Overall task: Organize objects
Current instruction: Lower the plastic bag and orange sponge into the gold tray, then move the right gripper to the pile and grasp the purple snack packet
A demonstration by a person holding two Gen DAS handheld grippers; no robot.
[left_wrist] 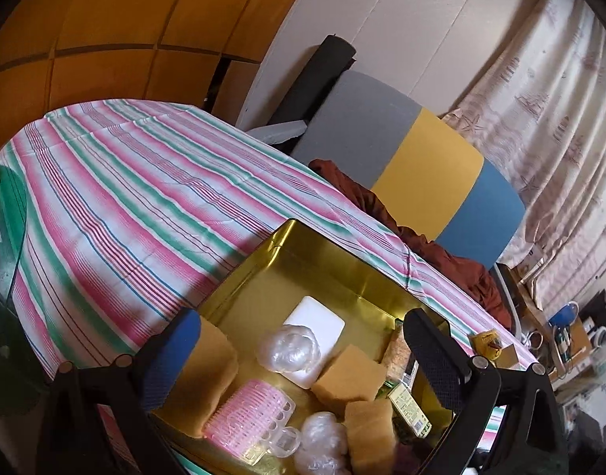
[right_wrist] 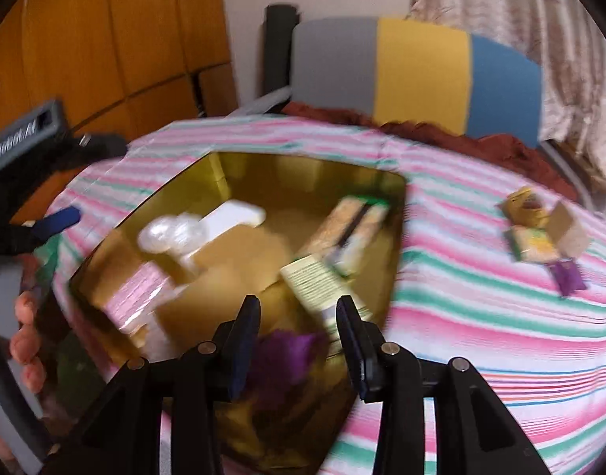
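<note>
Right wrist view, right gripper [right_wrist: 299, 336] jaws parted over gold tin [right_wrist: 303, 166], purple packet [right_wrist: 287, 350] below

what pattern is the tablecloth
Stripes of pink, green and white with thin blue lines on the tablecloth; sharpest in the left wrist view.

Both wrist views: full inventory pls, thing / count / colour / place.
tin: 1, gold, on the striped tablecloth
sponges: at least 3, tan, in tin
hair rollers: 1 pack, pink, in tin
white pad: 1, in tin
clear plastic wads: 2, in tin
cartons: at least 2, cream and green, in tin, right side
purple item: 1, blurred, in tin
small packets: a few, yellow, green, purple, on cloth right of tin
chair: 1, grey, yellow, blue, behind table
left gripper: black, blue pads, open over tin
right gripper: black, open over purple item
hand: on left gripper's handle
</note>
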